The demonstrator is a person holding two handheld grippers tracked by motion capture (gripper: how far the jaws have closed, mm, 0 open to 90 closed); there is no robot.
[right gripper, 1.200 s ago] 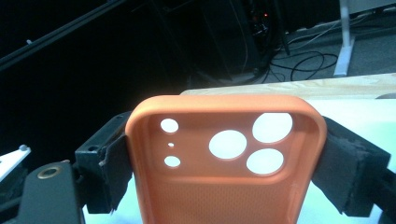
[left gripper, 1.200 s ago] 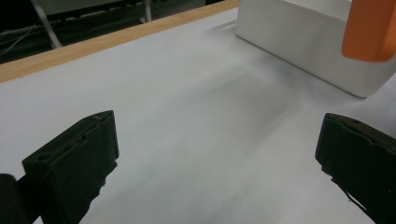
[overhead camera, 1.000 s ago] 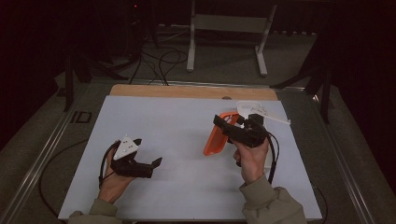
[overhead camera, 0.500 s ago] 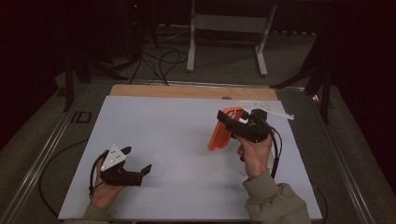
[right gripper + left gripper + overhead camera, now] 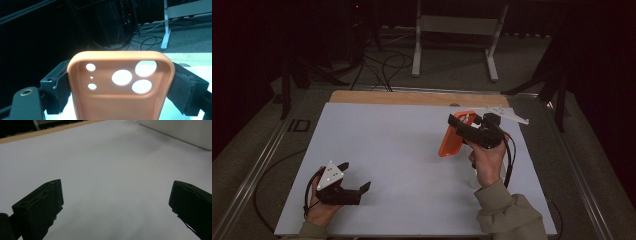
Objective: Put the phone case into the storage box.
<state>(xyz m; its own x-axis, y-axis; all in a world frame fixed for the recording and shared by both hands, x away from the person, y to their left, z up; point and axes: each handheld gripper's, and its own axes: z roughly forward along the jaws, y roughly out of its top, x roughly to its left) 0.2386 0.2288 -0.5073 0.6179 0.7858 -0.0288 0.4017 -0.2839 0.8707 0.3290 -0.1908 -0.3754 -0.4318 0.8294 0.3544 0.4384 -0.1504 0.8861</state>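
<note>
1. Your left gripper (image 5: 354, 186) lies low at the near left of the table (image 5: 382, 150), jaws spread wide with bare tabletop between them. It holds nothing and sits well apart from the work.

2. Your right gripper (image 5: 458, 124) is raised over the right half of the table and pinches the orange case (image 5: 450, 140) across its width, a jaw pressed to each long edge near the camera-hole end (image 5: 121, 77).

3. The case hangs from the jaws, tilted, its lower end toward the table; whether that end touches the surface can't be told.

4. It looks like a thin moulded shell: light, so lifting costs nothing, but soft. Squeeze hard across the open width and the side walls will likely bow inward and let it pop out.

5. The better hold is probably where you already have it, by the thicker rim near the corners, which resists bending. The matte surface should grip the jaw pads well.

6. Beyond the table: a white stand (image 5: 455, 30) and floor cables (image 5: 387, 65).
</note>
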